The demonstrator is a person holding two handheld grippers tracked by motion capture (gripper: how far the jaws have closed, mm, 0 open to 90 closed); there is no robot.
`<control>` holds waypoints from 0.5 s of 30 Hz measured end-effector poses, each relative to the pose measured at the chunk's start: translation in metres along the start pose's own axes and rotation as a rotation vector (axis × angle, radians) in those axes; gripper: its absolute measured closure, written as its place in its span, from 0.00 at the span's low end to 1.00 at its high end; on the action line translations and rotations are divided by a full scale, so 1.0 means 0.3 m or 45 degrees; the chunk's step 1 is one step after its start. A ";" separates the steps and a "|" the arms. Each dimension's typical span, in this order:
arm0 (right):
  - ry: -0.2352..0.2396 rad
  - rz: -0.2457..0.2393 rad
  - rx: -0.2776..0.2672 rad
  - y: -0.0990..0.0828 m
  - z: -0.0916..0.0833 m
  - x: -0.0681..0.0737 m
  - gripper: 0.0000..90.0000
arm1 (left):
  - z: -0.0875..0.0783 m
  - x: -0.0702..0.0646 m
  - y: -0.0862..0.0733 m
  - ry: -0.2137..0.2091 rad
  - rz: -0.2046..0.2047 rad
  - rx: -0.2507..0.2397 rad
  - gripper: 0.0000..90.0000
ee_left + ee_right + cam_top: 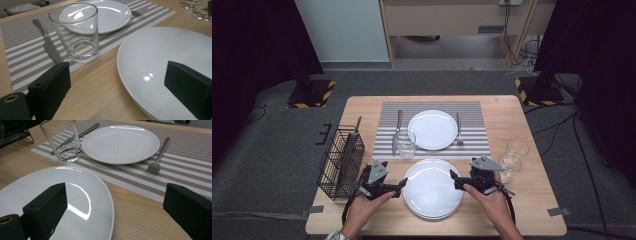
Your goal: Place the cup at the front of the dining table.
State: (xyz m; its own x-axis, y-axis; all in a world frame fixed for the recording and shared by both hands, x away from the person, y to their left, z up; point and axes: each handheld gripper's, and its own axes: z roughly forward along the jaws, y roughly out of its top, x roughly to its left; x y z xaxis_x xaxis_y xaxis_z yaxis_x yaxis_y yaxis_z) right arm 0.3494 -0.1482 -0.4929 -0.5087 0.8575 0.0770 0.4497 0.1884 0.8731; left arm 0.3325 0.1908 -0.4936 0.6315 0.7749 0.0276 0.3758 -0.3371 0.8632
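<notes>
Plates [432,189] lie stacked on the worktop [532,200] between your two hands, at its near edge. Your left hand-held gripper [401,183] sits at the stack's left rim with its jaws spread wide, one over the bare wood and the other over the top plate's rim, gripping nothing. Your right hand-held gripper [453,178] mirrors it at the right rim, jaws equally wide apart and empty, one above the plate and one out over the wood. Just beyond your left hand-held gripper stands a clear glass [75,31] on the striped placemat [477,137], with a knife [47,42] beside it. Ahead of your right hand-held gripper, a second plate [121,142] rests on the placemat, a fork [158,157] alongside it.
</notes>
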 end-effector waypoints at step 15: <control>0.018 0.010 0.027 -0.046 -0.003 0.000 0.06 | 0.002 0.000 -0.002 -0.001 0.002 0.005 0.07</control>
State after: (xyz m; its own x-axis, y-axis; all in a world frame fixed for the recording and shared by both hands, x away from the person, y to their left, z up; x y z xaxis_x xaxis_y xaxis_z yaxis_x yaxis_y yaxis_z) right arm 0.3426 -0.1513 -0.5044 -0.5151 0.8523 0.0906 0.4689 0.1917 0.8622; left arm 0.3328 0.1905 -0.4944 0.6328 0.7738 0.0287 0.3774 -0.3406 0.8611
